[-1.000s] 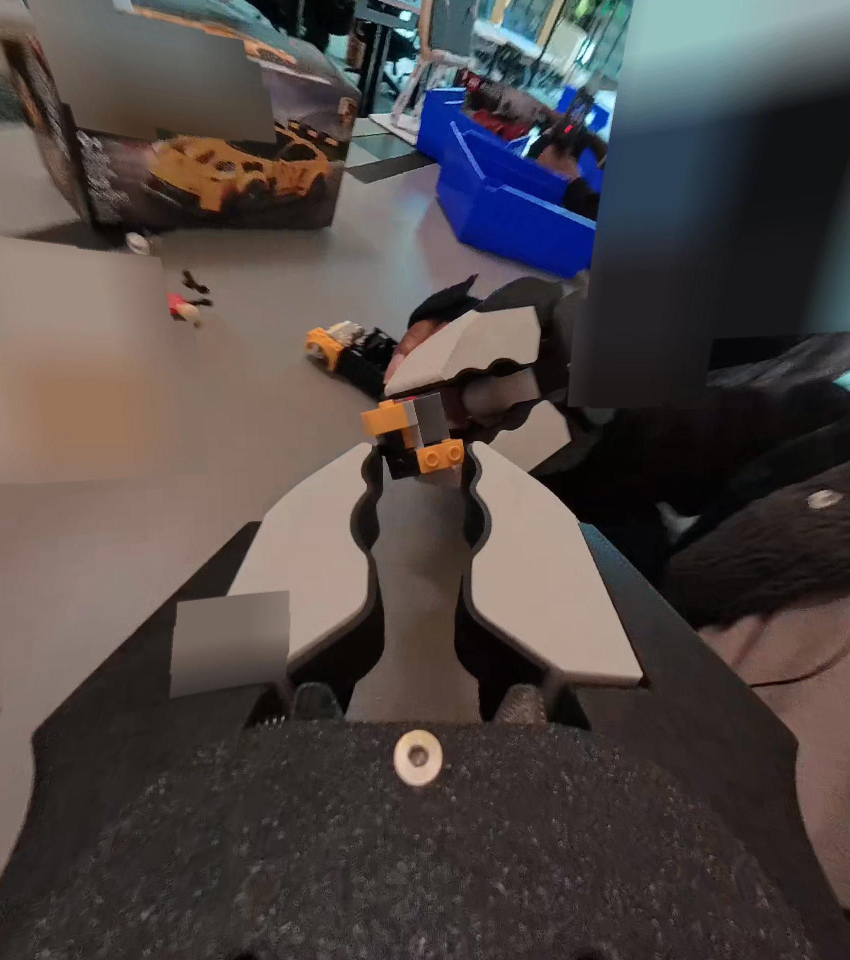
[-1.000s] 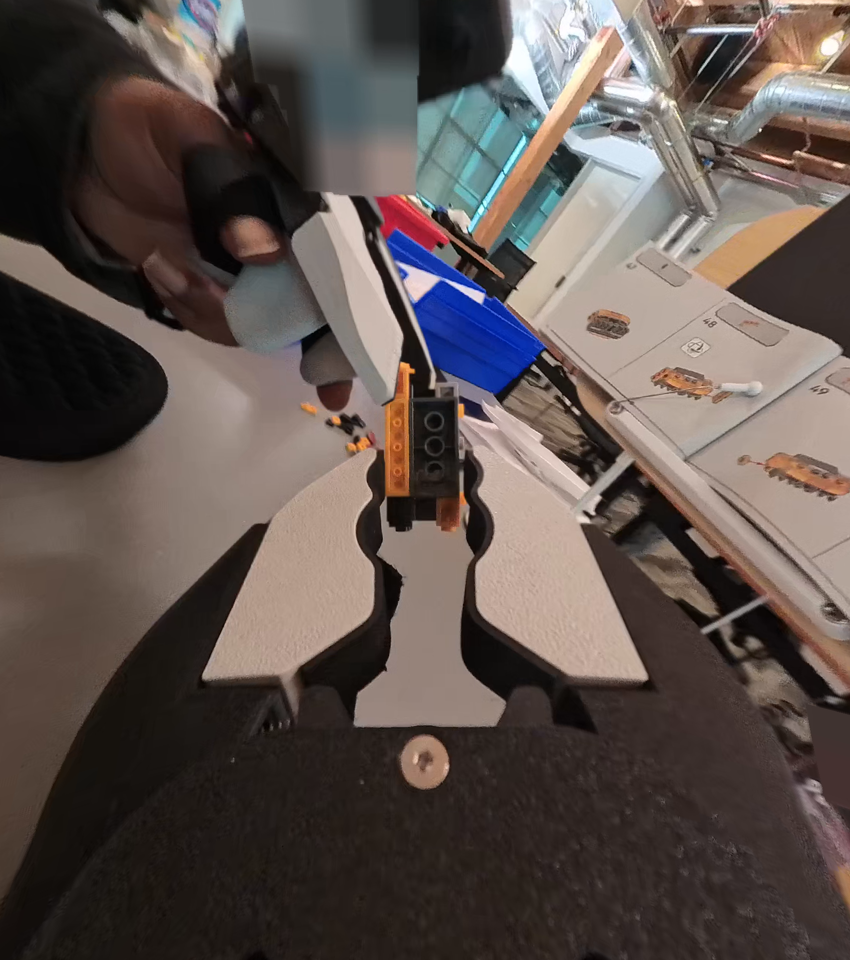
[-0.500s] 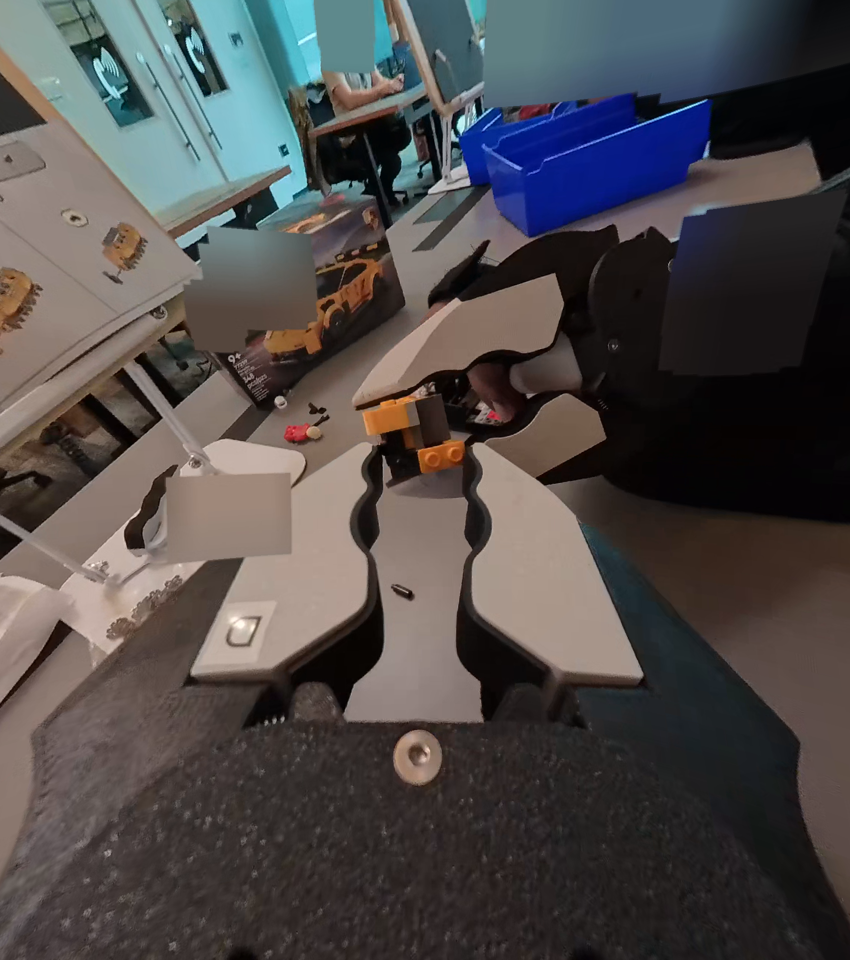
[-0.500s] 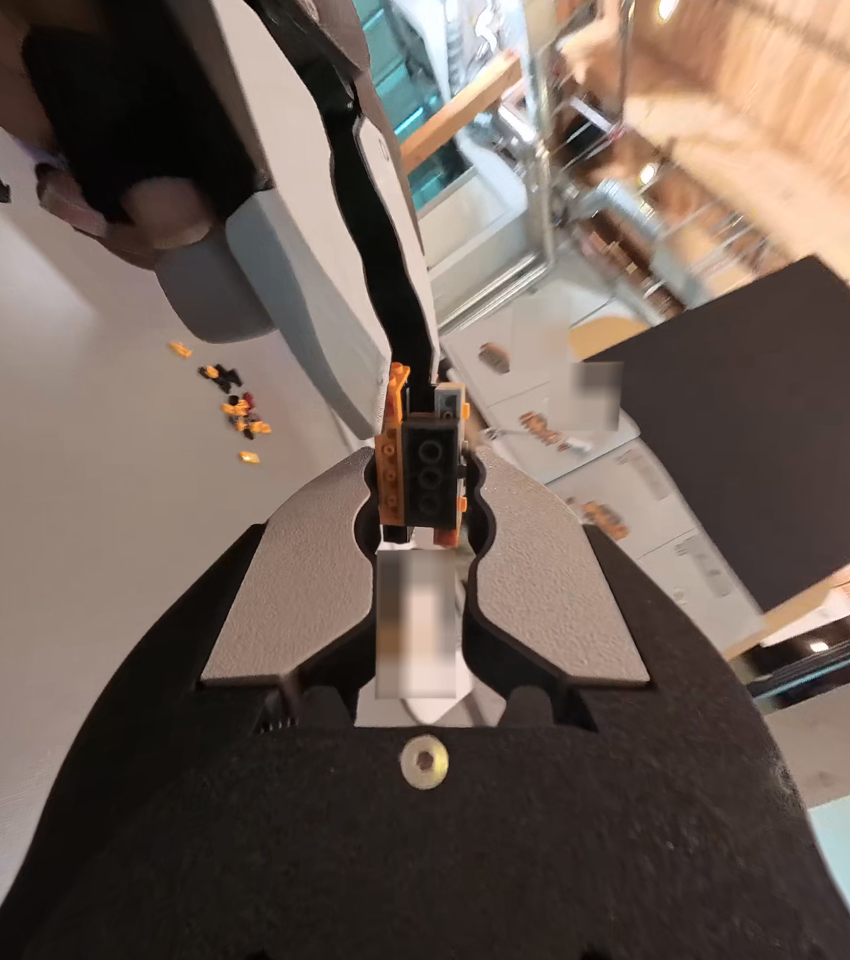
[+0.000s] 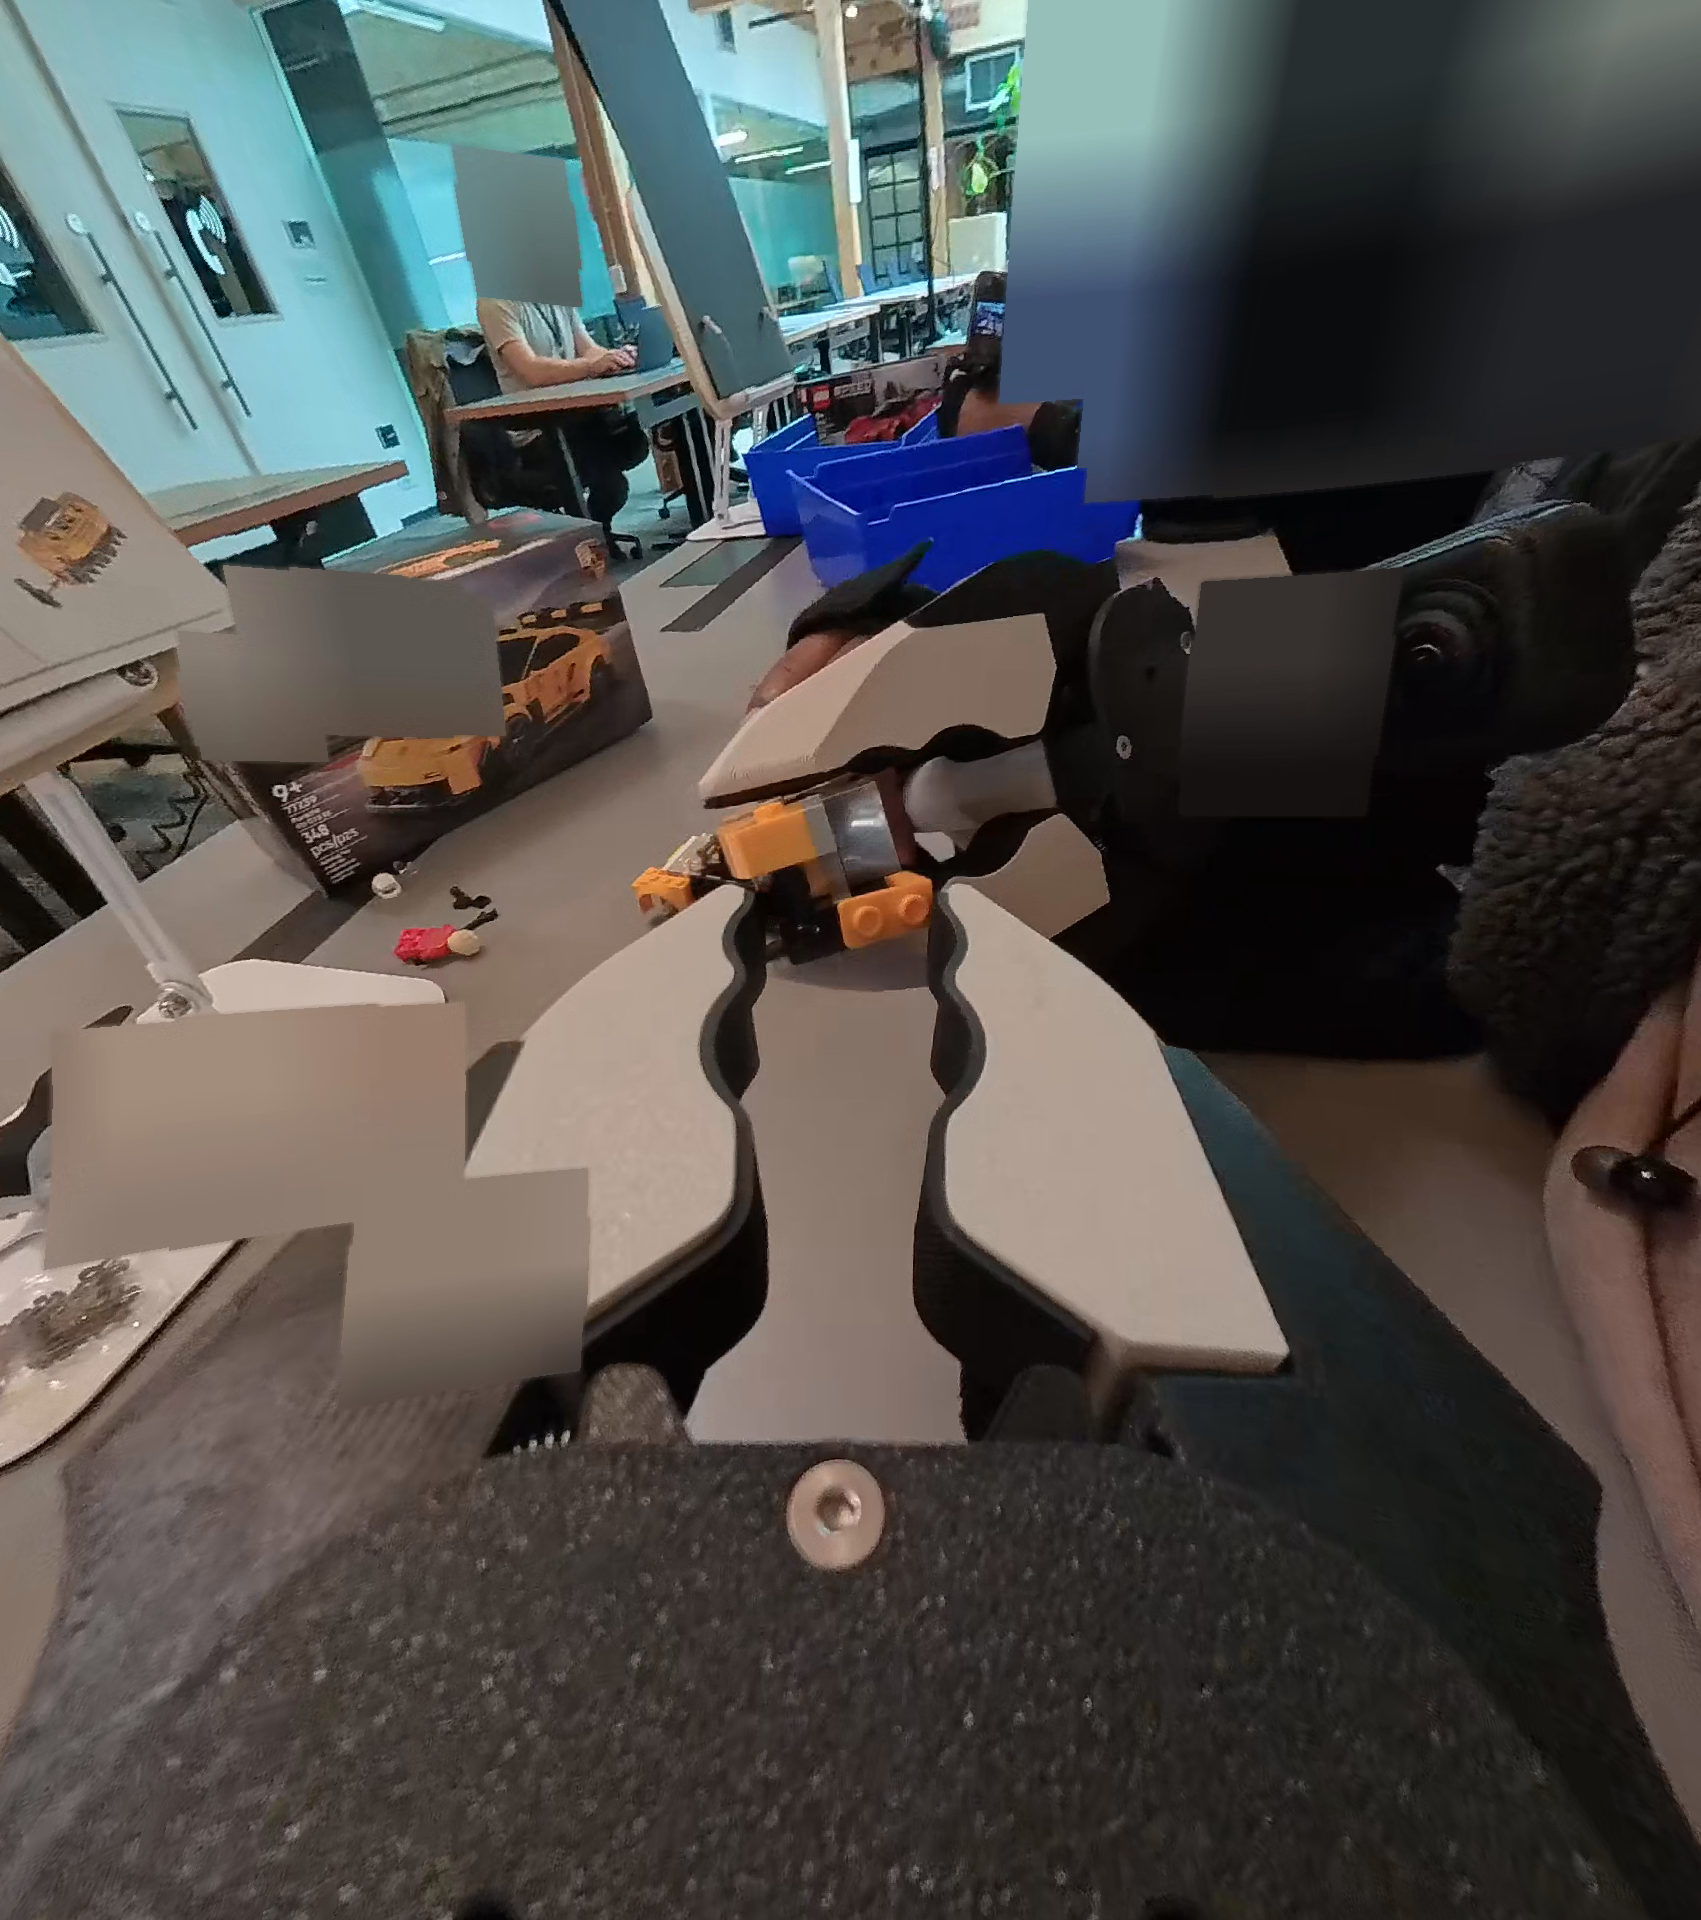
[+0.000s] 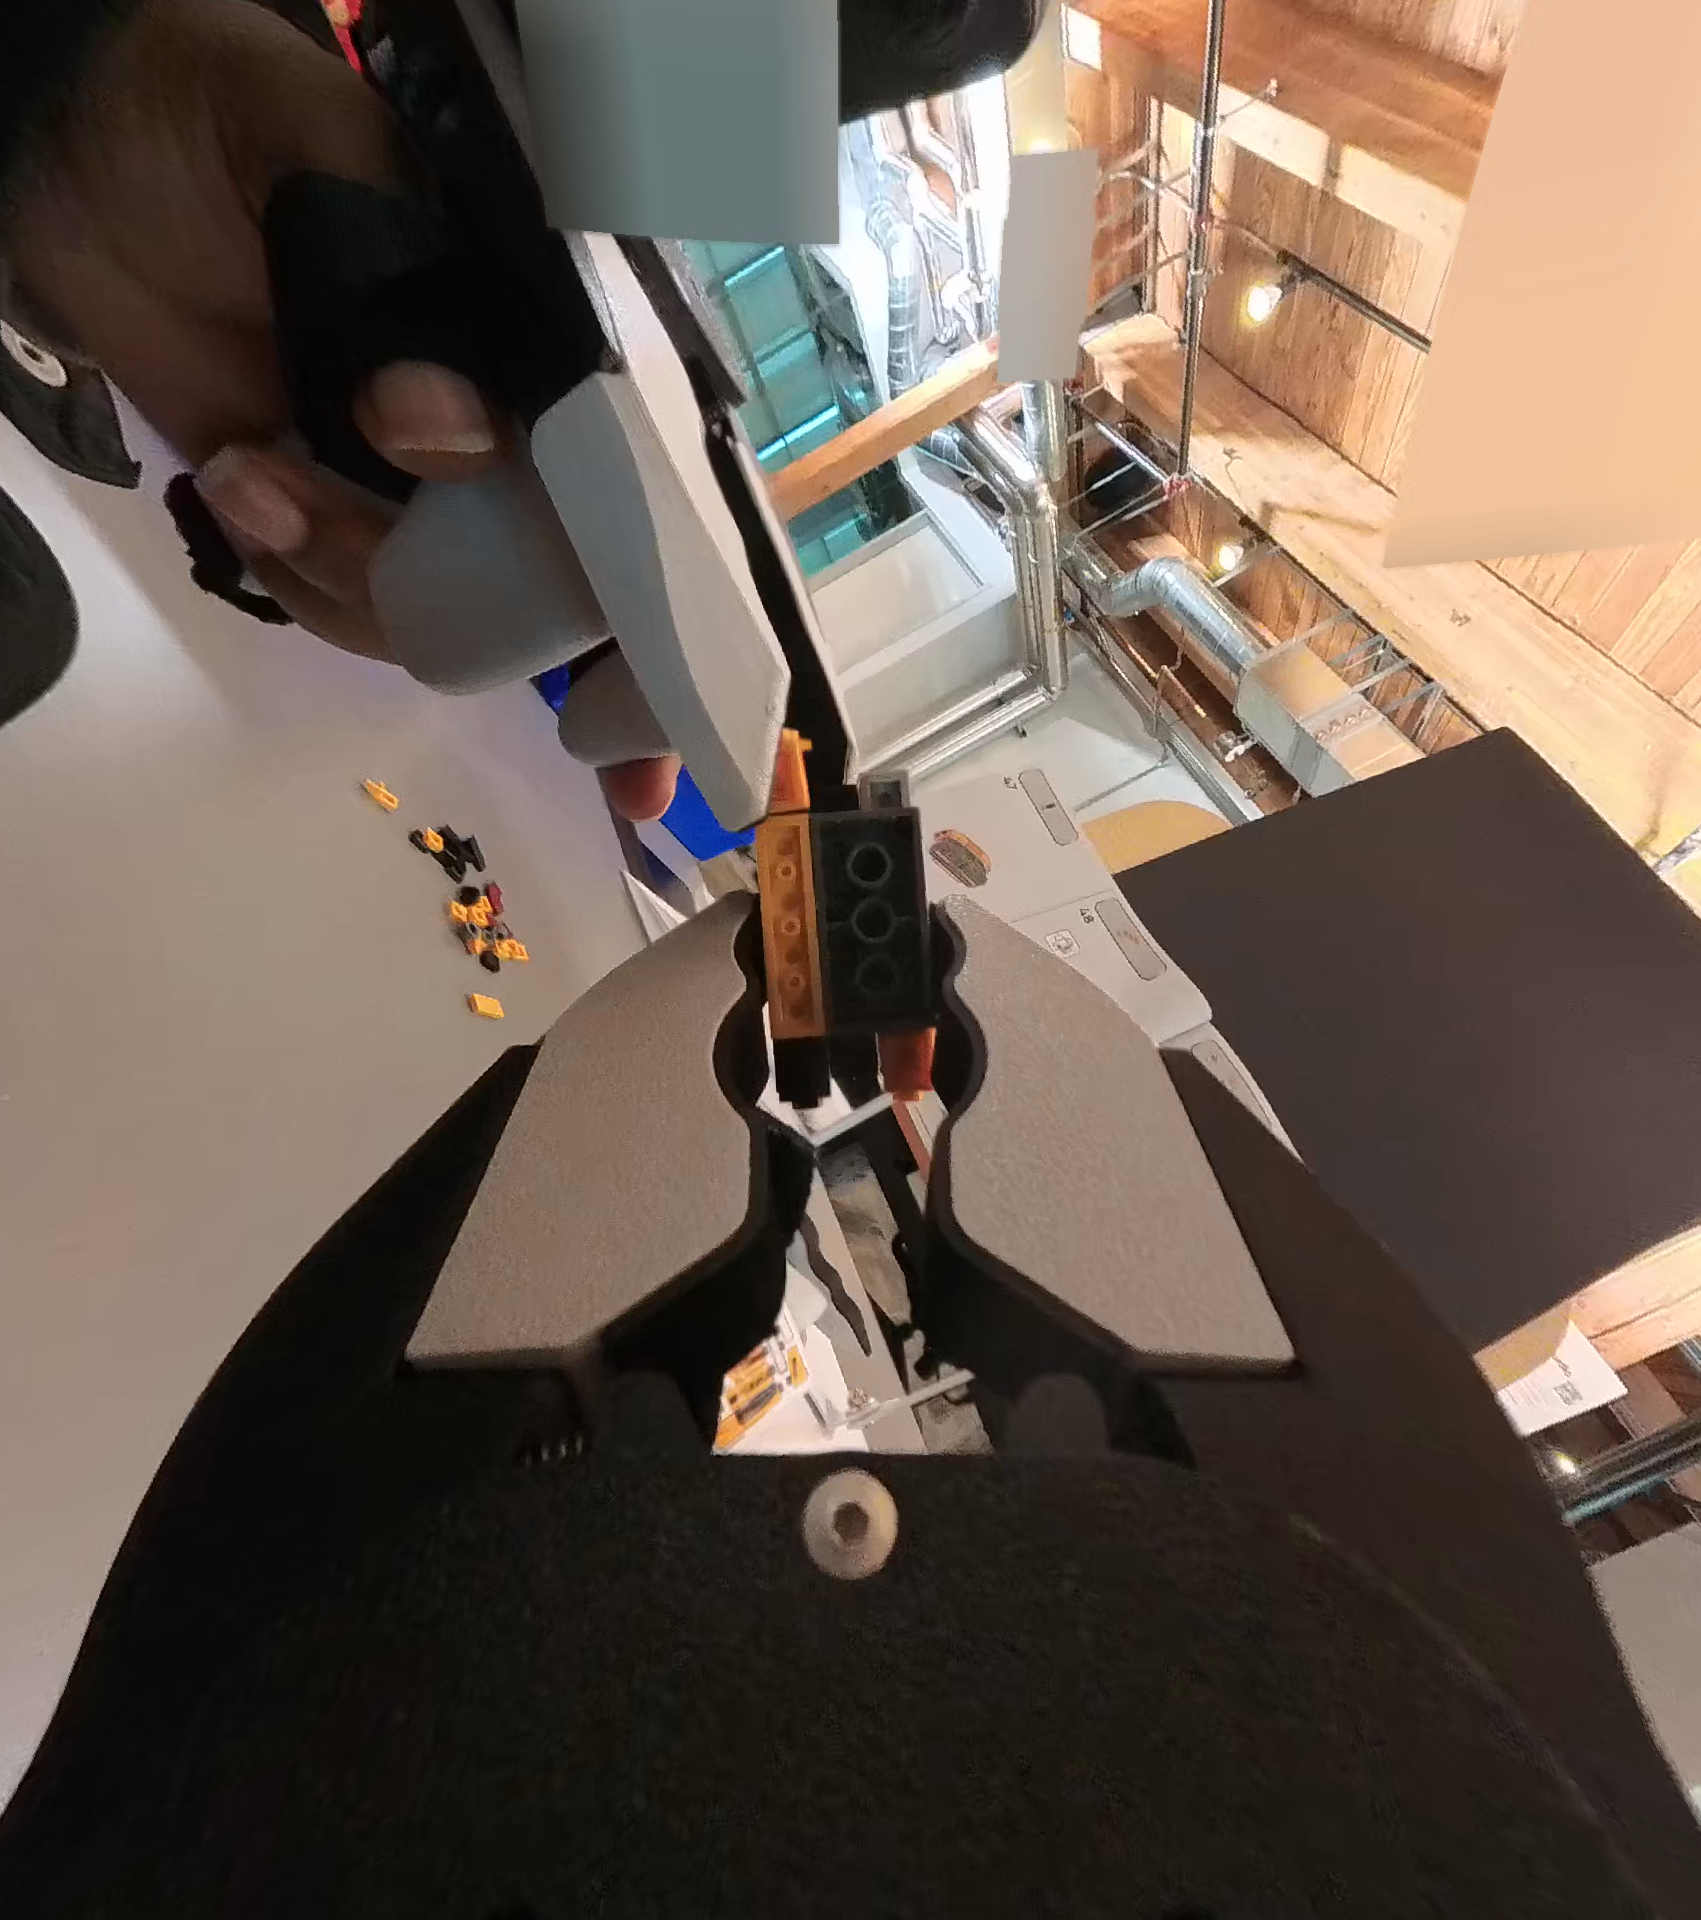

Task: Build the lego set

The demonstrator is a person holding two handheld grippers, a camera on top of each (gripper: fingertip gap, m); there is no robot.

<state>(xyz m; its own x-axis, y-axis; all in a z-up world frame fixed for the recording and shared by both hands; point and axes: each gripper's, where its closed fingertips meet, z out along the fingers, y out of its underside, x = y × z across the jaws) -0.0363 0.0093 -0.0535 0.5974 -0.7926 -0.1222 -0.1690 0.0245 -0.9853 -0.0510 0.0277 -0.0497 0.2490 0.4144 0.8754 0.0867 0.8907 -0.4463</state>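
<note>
A small Lego sub-assembly of orange, grey and black bricks is held in the air between both grippers. My left gripper is shut on its near end, fingertips on either side. My right gripper is shut on the same sub-assembly, whose black underside with round holes and an orange plate face the right wrist camera. In the left wrist view the right gripper's fingers clamp it from the far side. In the right wrist view the left gripper's finger comes in from the upper left, with a gloved hand behind it.
On the grey table are a Lego box with a yellow car picture, another partial orange build, a red piece, blue bins and a pile of small orange and black pieces. An instruction booklet stands at left. The tips of both grippers are at nearly the same place.
Both grippers have tilted and turned together with the sub-assembly still clamped. The left view has swung up from the table towards the room, the right view towards the ceiling.
</note>
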